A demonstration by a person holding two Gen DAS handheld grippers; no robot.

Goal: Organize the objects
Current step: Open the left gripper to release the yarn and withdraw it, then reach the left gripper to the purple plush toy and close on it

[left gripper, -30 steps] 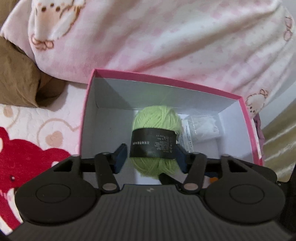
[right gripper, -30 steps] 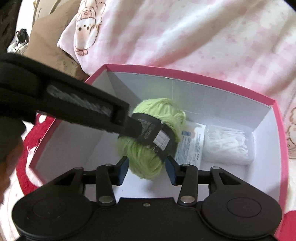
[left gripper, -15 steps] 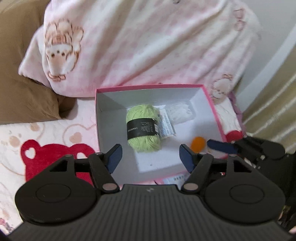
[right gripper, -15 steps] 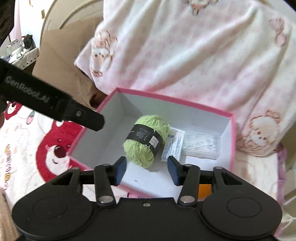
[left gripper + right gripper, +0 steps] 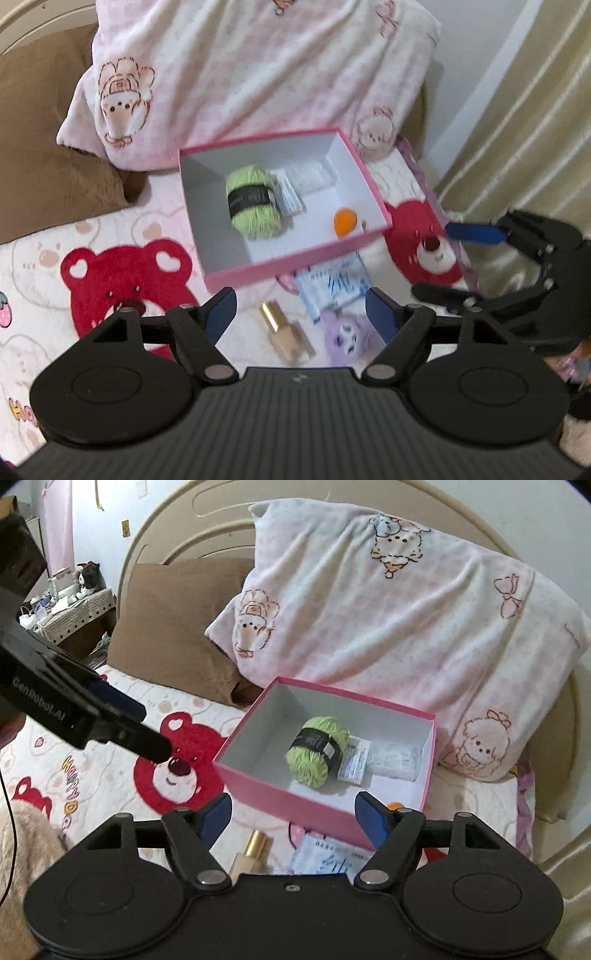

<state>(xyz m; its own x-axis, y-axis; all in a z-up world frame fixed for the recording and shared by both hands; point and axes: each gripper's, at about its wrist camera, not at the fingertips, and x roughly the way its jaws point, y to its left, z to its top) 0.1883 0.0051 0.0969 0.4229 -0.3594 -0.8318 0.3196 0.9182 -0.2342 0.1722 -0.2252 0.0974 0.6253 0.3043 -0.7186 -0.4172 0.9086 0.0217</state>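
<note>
showing both fingers (image 5: 301, 314) (image 5: 291, 814) wide, empty; purple plush (image 5: 345, 334) only left view.

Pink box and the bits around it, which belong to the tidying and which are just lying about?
Job: box, yarn, orange ball, bottle, purple plush, blue packet.
Lying about: pink pillow, brown pillow.

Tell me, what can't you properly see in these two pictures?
- Bottle: right view, lower half behind the right claw.
- Orange ball: right view, mostly behind a claw finger and the pink box.
- Yarn label: print blurred, unreadable.
- Paper packet: left view, top under the box.
</note>
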